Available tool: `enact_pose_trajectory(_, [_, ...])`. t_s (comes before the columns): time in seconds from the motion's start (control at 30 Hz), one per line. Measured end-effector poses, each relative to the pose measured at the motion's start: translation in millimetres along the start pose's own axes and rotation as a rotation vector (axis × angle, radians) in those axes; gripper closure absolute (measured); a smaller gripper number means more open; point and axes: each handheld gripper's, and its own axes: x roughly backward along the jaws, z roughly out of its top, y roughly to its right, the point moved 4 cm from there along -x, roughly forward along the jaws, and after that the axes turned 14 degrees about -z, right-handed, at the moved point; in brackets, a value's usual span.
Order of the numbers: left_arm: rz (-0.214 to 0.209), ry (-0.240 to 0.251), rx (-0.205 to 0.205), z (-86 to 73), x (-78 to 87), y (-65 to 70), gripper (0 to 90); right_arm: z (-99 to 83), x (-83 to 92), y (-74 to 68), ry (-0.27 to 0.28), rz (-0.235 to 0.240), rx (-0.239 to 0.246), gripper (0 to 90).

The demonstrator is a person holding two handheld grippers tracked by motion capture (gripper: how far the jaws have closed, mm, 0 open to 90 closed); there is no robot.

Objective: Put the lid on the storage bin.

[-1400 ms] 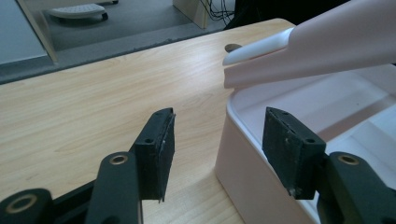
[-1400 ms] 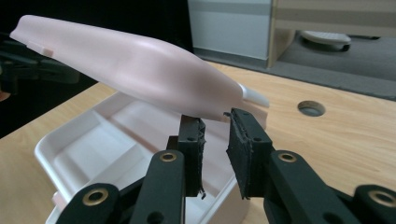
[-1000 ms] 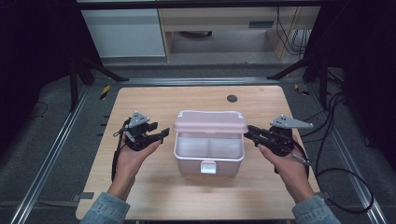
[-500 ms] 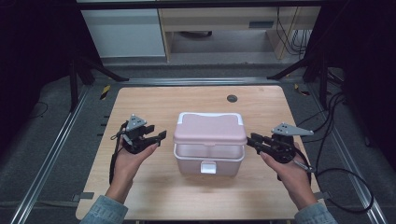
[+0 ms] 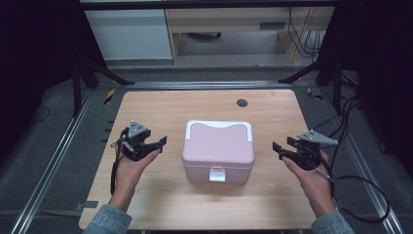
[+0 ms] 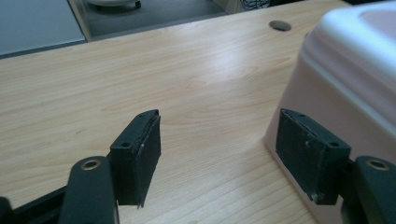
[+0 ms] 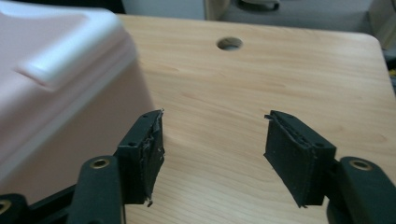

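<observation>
Pink lidded box [image 5: 218, 148] sits shut on wooden table [image 5: 195, 105]; left gripper [image 5: 155, 144] and right gripper [image 5: 285, 148] flank it, jaws just opened, empty.

The box [image 5: 218, 150] stands on the bench [image 5: 195, 105], about midway between its left and right edges and nearer the person's side than the far side; its lid lies shut on it, and its latch [image 5: 216, 174] faces the person; behind it, toward the far edge and a little to the right, a round hole [image 5: 242, 103] sits in the bench top; the left tool [image 5: 157, 143] lies left of the box, apart from it; the right tool [image 5: 281, 150] lies right of the box, also apart; each rests over the bench, with only bare bench top between its open jaws.
</observation>
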Motion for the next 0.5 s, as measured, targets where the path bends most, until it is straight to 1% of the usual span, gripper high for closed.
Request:
enact_pose_trajectory(0.03, [0.006, -0.008, 0.002, -2.9, -1.9, -2.6, 28.9, -5.4, -5.4, 4.3, -0.014, -0.021, -0.001, 34.2])
enact_pose_trajectory(0.07, [0.017, -0.024, 0.003, -8.4, -5.5, -7.3, 28.1, -8.9, -8.8, 6.8, -0.022, -0.032, 0.0, 33.1])
enact_pose_trajectory(0.1, [0.017, -0.024, 0.003, -8.4, -5.5, -7.3, 27.0, -8.9, -8.8, 6.8, -0.022, -0.032, 0.0, 33.1])
enact_pose_trajectory(0.13, [0.028, -0.042, 0.003, -13.5, -8.8, -10.9, 27.0, -15.2, -15.2, 11.4, -0.036, -0.049, 0.002, 31.5])
enact_pose_trajectory(0.17, [0.042, -0.074, 0.004, -23.2, -13.7, -17.0, 24.8, -26.7, -26.1, 18.6, -0.069, -0.074, 0.0, 27.7])
enact_pose_trajectory(0.2, [0.05, -0.096, 0.003, -30.3, -17.1, -20.4, 24.1, -31.2, -30.0, 20.7, -0.081, -0.079, -0.002, 26.4])
enact_pose_trajectory(0.33, [0.06, -0.165, 0.008, -51.1, -26.2, -29.5, 18.1, -55.0, -48.1, 28.9, -0.149, -0.113, -0.016, 19.2])
enact_pose_trajectory(0.37, [0.065, -0.172, 0.007, -55.1, -27.1, -31.5, 16.6, -59.7, -50.6, 29.5, -0.167, -0.119, -0.024, 18.6])
enact_pose_trajectory(0.4, [0.065, -0.172, 0.007, -55.1, -27.1, -31.5, 15.9, -59.7, -50.6, 29.5, -0.167, -0.119, -0.024, 18.6])
enact_pose_trajectory(0.43, [0.074, -0.181, 0.017, -61.2, -27.5, -34.8, 14.5, -67.5, -54.0, 31.1, -0.175, -0.13, -0.025, 17.2])
enact_pose_trajectory(0.5, [0.081, -0.182, 0.026, -67.6, -27.6, -37.6, 12.6, -74.2, -55.9, 31.5, -0.187, -0.138, -0.033, 16.0])
